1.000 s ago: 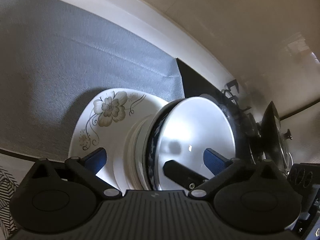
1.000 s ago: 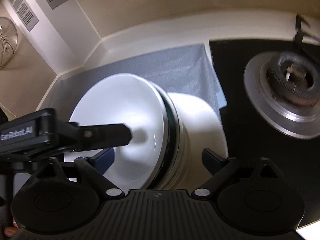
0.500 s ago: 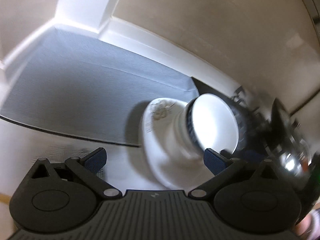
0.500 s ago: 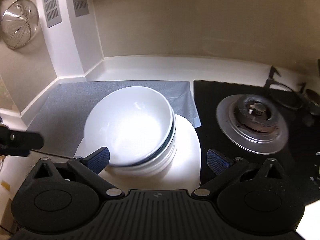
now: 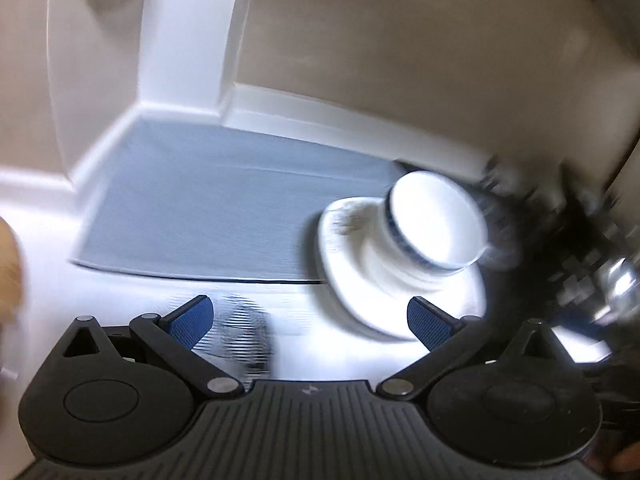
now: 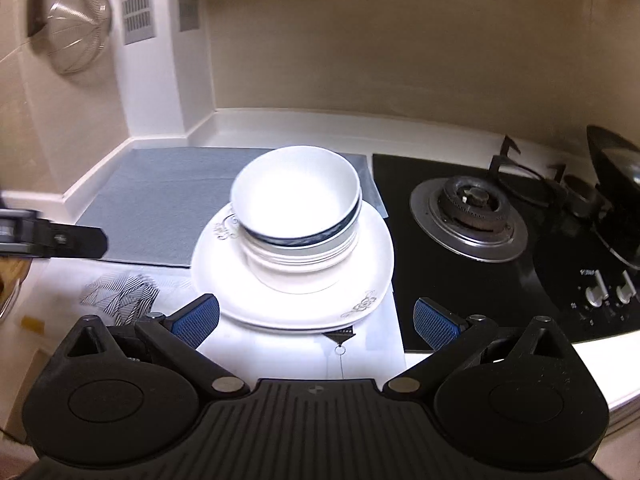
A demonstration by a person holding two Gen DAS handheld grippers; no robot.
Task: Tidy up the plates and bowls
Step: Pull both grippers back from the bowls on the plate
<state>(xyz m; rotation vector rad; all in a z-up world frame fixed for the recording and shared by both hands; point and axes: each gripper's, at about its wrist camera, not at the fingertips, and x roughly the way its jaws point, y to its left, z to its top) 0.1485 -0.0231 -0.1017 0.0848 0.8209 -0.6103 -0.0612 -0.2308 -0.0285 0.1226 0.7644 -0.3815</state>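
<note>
**Checking the stack sits true before moving on**

Holding both tools back from the crockery, I have my right gripper (image 6: 316, 318) with its blue-padded fingers spread wide and nothing between them. My left gripper (image 5: 310, 316) is spread the same way and empty, though its view is smeared with blur. From the right gripper, part of the left tool shows far off to the left, well apart from the dishes.

Straight ahead of my right gripper sits the stack. A white round porcelain plate with grey scroll decoration (image 6: 360, 276) lies at the bottom, partly on the grey woven mat (image 6: 160, 204) and partly on white countertop. On it rest nested white bowls, the uppermost a white bowl with a dark blue outer band (image 6: 296, 196). That top bowl looks slightly tilted and shifted toward the left of the bowls beneath it. To the right lies the black glass hob with its round metal burner (image 6: 468, 216).

I judge the stacking close to done. To do it well, I would look at whether the top bowl seats level. If it needs a nudge, I would close gently on its rim, avoid dragging the lower bowls, and steady the plate.
</note>
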